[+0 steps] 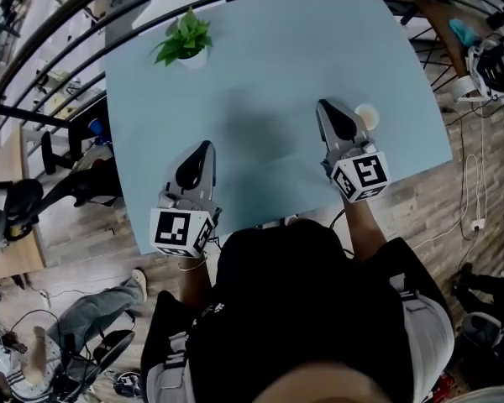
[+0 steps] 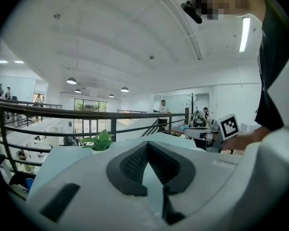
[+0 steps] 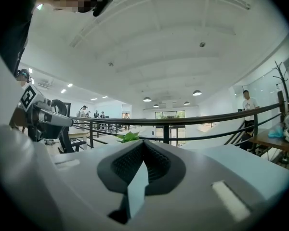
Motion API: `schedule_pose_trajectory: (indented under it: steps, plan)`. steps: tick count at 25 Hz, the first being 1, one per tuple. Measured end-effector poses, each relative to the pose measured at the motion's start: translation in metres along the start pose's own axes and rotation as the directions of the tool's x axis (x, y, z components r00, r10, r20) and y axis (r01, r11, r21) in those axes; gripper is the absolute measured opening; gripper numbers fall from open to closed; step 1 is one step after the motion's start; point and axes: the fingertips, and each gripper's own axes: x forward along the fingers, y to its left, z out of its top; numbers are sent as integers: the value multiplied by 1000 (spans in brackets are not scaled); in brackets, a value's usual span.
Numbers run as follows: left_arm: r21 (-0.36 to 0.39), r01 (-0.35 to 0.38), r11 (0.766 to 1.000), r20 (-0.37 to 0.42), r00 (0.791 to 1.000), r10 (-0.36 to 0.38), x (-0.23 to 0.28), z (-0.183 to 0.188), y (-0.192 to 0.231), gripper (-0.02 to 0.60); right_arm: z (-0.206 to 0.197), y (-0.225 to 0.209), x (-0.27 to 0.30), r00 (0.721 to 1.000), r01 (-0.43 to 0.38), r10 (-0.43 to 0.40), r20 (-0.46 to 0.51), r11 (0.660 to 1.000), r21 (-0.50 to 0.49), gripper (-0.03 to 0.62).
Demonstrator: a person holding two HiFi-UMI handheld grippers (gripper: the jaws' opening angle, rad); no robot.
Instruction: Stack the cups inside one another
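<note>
I see my left gripper [image 1: 207, 144] over the near left part of the pale blue table [image 1: 277, 65], pointing away from me across the top. In the left gripper view its two dark ribbed pads [image 2: 135, 162] meet at the front and nothing sits between them, so that claw is clenched and empty.

My right gripper [image 1: 321, 104] reaches farther out, over the right side of the table. In the right gripper view its jaws are likewise pressed together at the tip with nothing between them: clenched and empty.

The cup [image 1: 366, 116] stands upright on the table just to the right of the right gripper, near the table's right edge. From above I make out only one round, light rim, and I cannot tell whether other cups sit nested inside it. I also cannot tell whether the gripper's side touches the cup or stands just clear of it. The cup shows in neither gripper view.

A small potted plant [image 1: 185, 40] stands at the far left corner of the table, well apart from both grippers and from the cup. It shows low in both gripper views, beyond the jaws. A dark railing [image 1: 63, 25] curves round the far side of the table, and the wooden floor [image 1: 454, 200] lies below on the right.
</note>
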Motion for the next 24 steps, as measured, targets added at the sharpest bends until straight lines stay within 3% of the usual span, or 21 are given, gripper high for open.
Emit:
schedule_pose_trajectory:
  steps: [24]
  plan:
    - [-27,-2,1000,10,1000,3,-3,-5,20,-15,-2,16,12,1000,-18,18,-22,1000,-1,9]
